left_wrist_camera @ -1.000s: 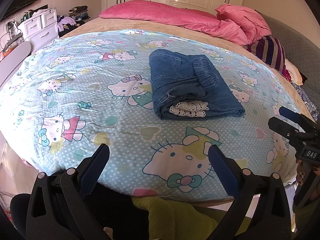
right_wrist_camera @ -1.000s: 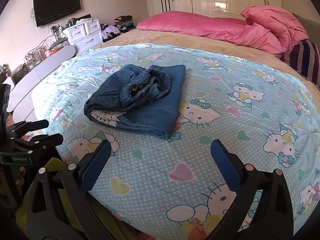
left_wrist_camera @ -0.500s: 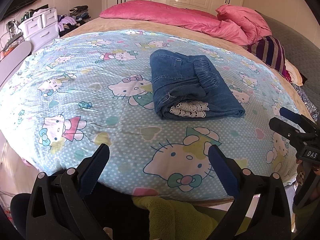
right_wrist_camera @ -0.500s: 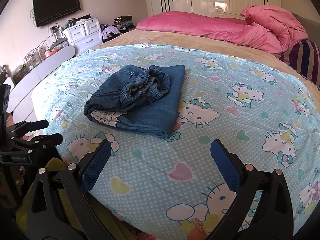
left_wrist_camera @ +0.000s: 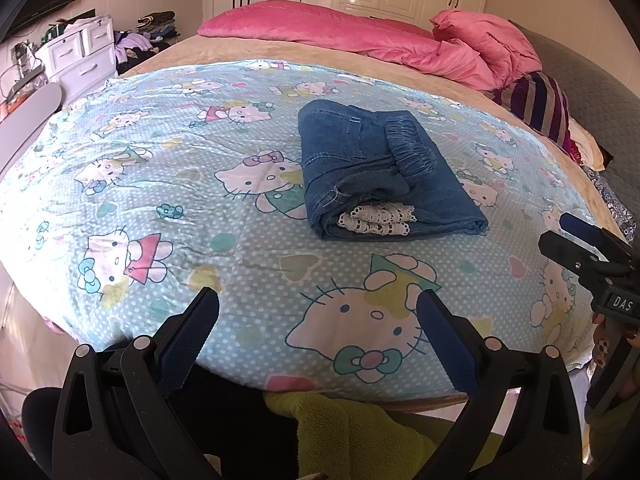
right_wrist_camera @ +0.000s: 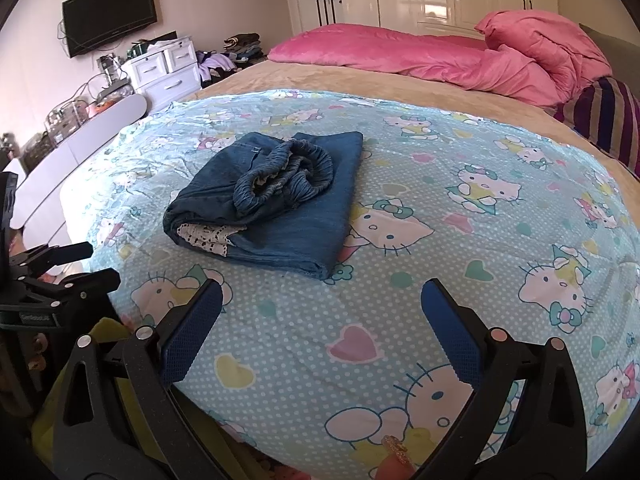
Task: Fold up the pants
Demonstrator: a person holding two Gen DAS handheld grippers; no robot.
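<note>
The blue denim pants (left_wrist_camera: 372, 168) lie folded in a compact bundle on the Hello Kitty sheet (left_wrist_camera: 160, 184), elastic waistband on top and white lace trim showing at the near end. They also show in the right wrist view (right_wrist_camera: 276, 204). My left gripper (left_wrist_camera: 318, 336) is open and empty, held back at the bed's near edge, well short of the pants. My right gripper (right_wrist_camera: 322, 332) is open and empty, also at the near edge; it also shows in the left wrist view (left_wrist_camera: 588, 252) at the right. Neither touches the pants.
A pink duvet (left_wrist_camera: 360, 36) and a striped pillow (left_wrist_camera: 540, 104) lie at the head of the bed. White drawers (right_wrist_camera: 168, 68) and a wall TV (right_wrist_camera: 108, 20) stand to the left. A green cloth (left_wrist_camera: 360, 432) hangs below the bed's near edge.
</note>
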